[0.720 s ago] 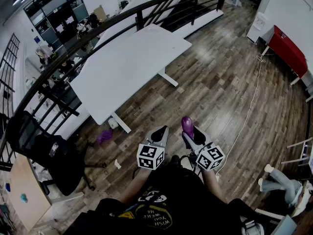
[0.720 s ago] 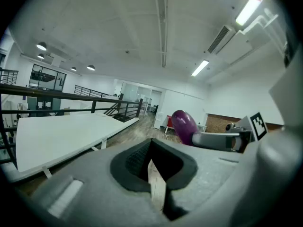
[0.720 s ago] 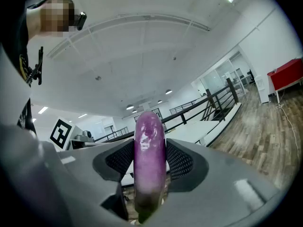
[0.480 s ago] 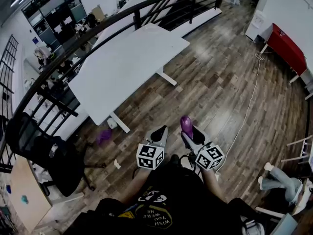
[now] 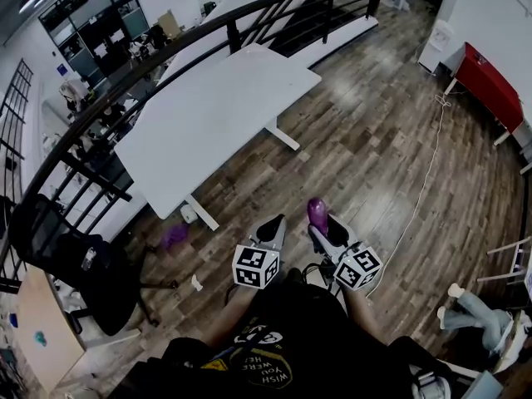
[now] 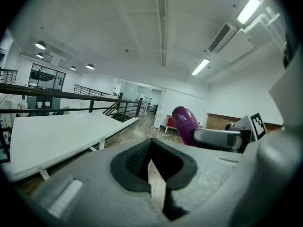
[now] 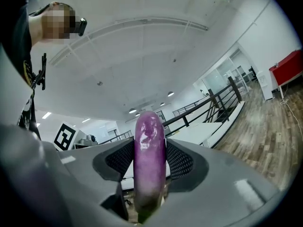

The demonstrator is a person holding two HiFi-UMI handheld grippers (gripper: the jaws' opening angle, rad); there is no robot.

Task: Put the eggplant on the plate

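A purple eggplant [image 5: 317,213] stands upright between the jaws of my right gripper [image 5: 325,228], which is shut on it. In the right gripper view the eggplant [image 7: 150,136] fills the gap between the two dark pads of that gripper [image 7: 150,167]. My left gripper [image 5: 273,225] is held beside it at waist height, its jaws together and nothing in them [image 6: 154,167]. The left gripper view shows the eggplant [image 6: 185,125] off to the right in the other gripper. No plate is in view.
A long white table [image 5: 212,115] stands ahead on the left over a wooden floor. A small purple thing [image 5: 175,234] lies on the floor by its leg. A black chair [image 5: 75,260], a dark railing [image 5: 191,32], a red cabinet [image 5: 490,81] and a white cable [image 5: 424,181] surround me.
Both grippers and the eggplant hold the same place. The head view has shifted very slightly, so the table sits a touch further left.
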